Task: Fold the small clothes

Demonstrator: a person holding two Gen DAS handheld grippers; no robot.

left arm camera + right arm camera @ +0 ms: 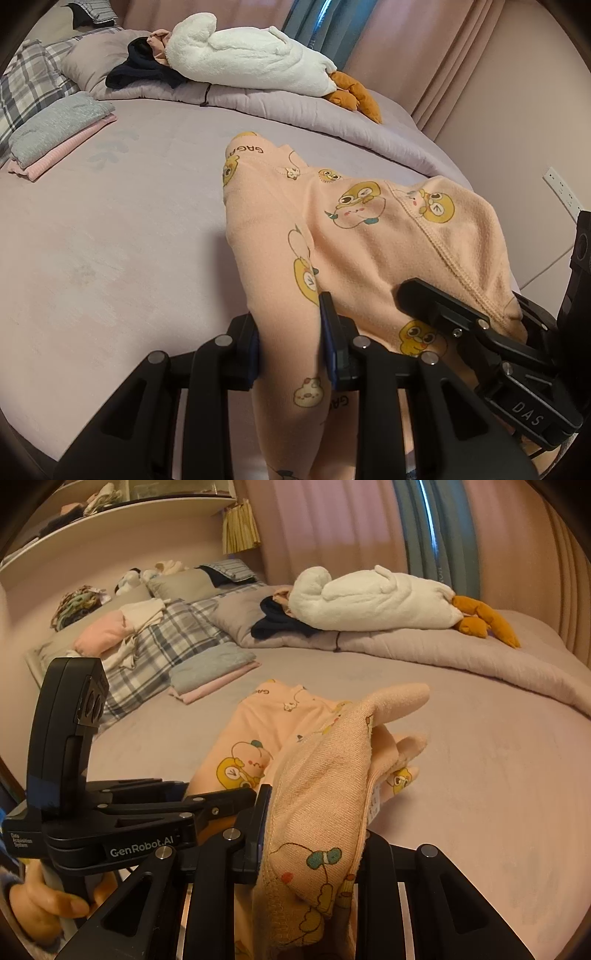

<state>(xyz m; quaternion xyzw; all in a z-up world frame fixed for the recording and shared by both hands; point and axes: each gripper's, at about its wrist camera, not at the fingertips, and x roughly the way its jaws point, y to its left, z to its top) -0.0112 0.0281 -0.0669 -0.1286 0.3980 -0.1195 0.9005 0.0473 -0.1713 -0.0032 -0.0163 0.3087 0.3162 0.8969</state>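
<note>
Left wrist view: we see the left gripper point(291, 343), jaws clenched on the peach pajama garment point(369, 229) above the bed point(110, 240); our right gripper point(314, 834) likewise grips its edge.

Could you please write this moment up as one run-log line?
task: fold small clothes | left gripper: jaws shut on peach garment | right gripper: jaws shut on peach garment | folded stack: on bed
</note>
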